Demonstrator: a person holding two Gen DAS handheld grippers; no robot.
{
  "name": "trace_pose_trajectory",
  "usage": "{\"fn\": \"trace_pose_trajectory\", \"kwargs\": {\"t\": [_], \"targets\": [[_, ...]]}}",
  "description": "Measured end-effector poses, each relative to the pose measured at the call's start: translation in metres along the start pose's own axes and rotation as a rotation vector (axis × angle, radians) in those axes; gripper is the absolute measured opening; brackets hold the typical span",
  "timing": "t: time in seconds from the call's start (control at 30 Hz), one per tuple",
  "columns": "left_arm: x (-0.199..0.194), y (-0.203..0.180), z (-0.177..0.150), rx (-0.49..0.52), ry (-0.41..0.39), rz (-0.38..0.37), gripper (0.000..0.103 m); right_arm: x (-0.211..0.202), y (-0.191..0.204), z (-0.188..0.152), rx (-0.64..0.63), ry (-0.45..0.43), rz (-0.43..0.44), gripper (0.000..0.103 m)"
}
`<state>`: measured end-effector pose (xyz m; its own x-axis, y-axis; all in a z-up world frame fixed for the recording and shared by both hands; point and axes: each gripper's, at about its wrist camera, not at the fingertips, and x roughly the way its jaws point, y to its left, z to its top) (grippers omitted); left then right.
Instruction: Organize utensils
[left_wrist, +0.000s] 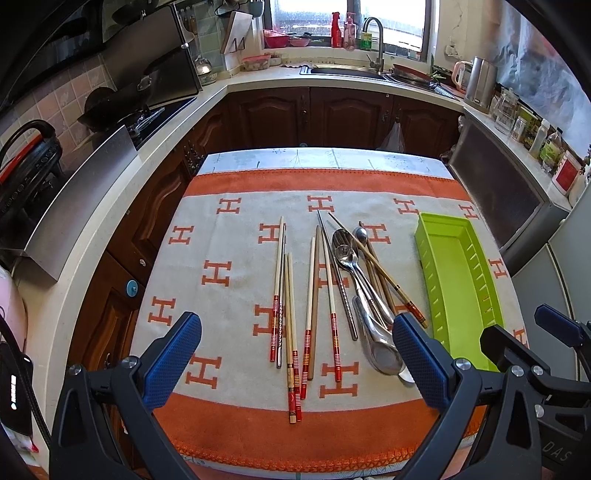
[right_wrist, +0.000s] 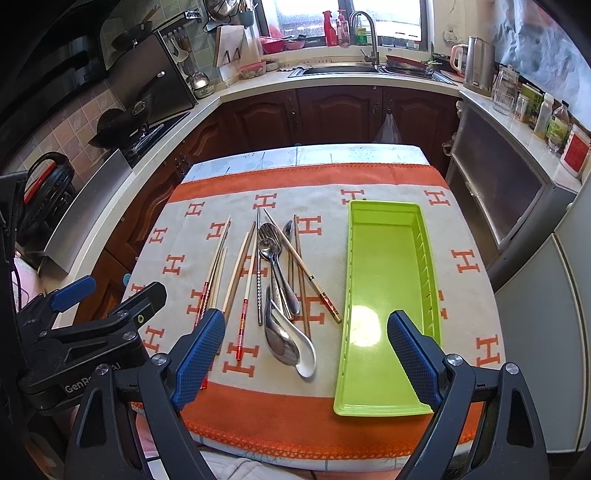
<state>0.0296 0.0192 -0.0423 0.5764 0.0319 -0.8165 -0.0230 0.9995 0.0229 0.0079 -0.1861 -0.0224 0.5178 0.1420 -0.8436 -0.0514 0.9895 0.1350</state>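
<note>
Several chopsticks (left_wrist: 293, 295) (right_wrist: 236, 273), wooden and metal, lie fanned out on an orange and white towel (left_wrist: 221, 236) (right_wrist: 461, 236). To their right sits a pile of metal spoons (left_wrist: 354, 266) (right_wrist: 275, 258) with a white ceramic spoon (right_wrist: 304, 350) at its near end. A lime green tray (left_wrist: 458, 280) (right_wrist: 384, 295) lies empty at the right. My left gripper (left_wrist: 295, 354) hovers open over the near ends of the chopsticks. My right gripper (right_wrist: 306, 354) hovers open above the near spoon ends and the tray's left edge. Neither holds anything.
The towel covers a small table standing inside a U-shaped kitchen counter (left_wrist: 332, 79). A stove with a wok (left_wrist: 110, 107) is on the left, a sink (right_wrist: 340, 68) at the back, and a kettle and bottles (right_wrist: 524, 96) on the right. A grey fridge (right_wrist: 546, 314) stands beside the table.
</note>
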Motion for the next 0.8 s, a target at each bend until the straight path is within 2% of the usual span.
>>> {"fn": "trace_pose_trajectory", "kwargs": {"t": [0.23, 0.33, 0.43, 0.53, 0.67, 0.8], "targets": [[0.012, 0.015, 0.013, -0.043, 0.016, -0.078, 0.102, 0.013, 0.004, 0.015, -0.022, 0.014, 0.018, 0.09], [0.017, 0.019, 0.022, -0.021, 0.012, -0.058, 0.102, 0.018, 0.005, 0.027, -0.025, 0.011, 0.014, 0.088], [0.024, 0.027, 0.034, -0.001, 0.034, -0.033, 0.102, 0.025, 0.004, 0.044, -0.031, 0.013, 0.021, 0.085], [0.033, 0.039, 0.045, -0.004, 0.056, -0.101, 0.102, 0.034, 0.001, 0.064, -0.03, 0.023, 0.041, 0.081], [0.05, 0.057, 0.054, -0.052, 0.077, -0.131, 0.102, 0.052, 0.003, 0.088, -0.042, 0.042, 0.056, 0.072], [0.084, 0.066, 0.053, -0.067, 0.145, -0.104, 0.101, 0.079, 0.008, 0.104, -0.05, 0.087, 0.1, 0.066]]}}
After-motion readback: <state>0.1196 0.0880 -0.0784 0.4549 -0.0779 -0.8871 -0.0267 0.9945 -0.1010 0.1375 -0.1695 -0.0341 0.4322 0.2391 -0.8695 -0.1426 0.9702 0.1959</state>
